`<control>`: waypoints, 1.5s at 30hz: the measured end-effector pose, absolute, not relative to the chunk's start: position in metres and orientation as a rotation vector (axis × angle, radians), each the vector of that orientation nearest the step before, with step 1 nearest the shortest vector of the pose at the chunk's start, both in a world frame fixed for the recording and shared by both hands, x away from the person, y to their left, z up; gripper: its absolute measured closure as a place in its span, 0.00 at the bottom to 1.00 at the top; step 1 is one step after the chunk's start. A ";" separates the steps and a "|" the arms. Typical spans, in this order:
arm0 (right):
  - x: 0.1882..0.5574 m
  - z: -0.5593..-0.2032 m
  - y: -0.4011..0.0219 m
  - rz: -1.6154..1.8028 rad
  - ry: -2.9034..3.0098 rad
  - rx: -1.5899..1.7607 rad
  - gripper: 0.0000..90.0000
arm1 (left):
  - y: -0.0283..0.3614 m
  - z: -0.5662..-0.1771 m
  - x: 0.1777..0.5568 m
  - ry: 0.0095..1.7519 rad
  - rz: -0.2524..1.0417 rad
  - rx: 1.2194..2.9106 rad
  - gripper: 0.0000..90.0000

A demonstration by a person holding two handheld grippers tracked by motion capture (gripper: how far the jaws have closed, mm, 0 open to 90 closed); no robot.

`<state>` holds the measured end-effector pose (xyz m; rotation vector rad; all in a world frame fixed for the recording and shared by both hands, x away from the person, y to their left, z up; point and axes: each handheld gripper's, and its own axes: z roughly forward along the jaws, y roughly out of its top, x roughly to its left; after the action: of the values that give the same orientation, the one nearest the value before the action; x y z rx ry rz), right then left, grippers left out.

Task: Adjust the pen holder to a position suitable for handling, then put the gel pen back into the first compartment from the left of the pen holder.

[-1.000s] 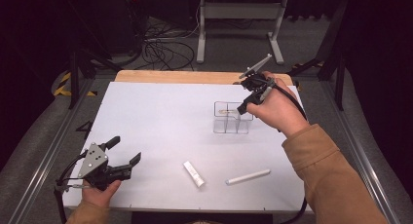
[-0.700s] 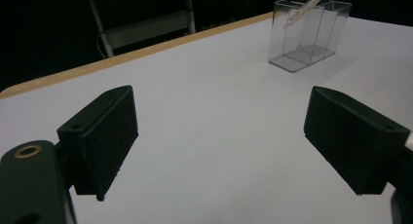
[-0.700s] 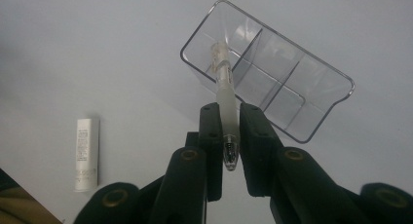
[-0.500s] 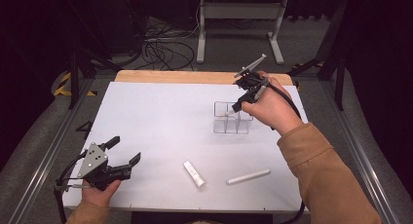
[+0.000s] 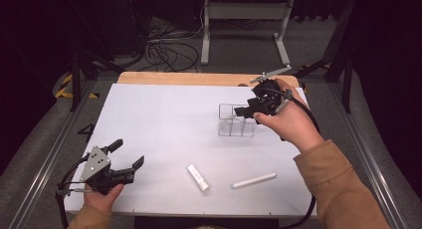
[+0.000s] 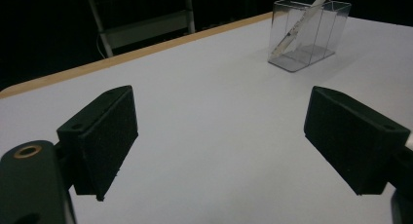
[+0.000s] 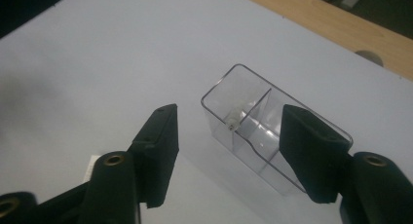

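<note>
One clear organizer (image 5: 237, 123), one pen inside (image 6: 297, 27), two white tubes on table (image 5: 198, 177), two claws apart (image 5: 124, 154)

Pretty dark room behind the white table (image 5: 149, 119), grey floor (image 5: 239, 57), tangled black cables (image 5: 166, 52), a metal stand frame (image 5: 244, 20), wooden back edge (image 5: 184, 78).

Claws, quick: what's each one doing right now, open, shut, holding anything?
Left claw: open, holding nothing.
Right claw: open, holding nothing, above the clear box.
</note>
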<state>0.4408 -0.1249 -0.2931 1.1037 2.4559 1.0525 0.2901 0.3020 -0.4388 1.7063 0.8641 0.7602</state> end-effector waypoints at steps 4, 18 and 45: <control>0.431 -0.294 -0.135 1.155 2.423 1.050 0.44 | 0.301 -0.438 0.290 0.861 0.760 1.706 0.15; 0.405 -0.304 -0.156 1.361 2.361 0.916 0.44 | 0.301 -0.438 0.291 0.859 0.757 1.702 0.15; 0.393 -0.321 -0.170 1.406 2.372 0.839 0.40 | 0.300 -0.438 0.291 0.862 0.759 1.705 0.15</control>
<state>0.3925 -0.1700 -0.3206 0.8385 2.3723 1.4062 0.2914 0.2997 -0.4382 1.7047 0.8624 0.7591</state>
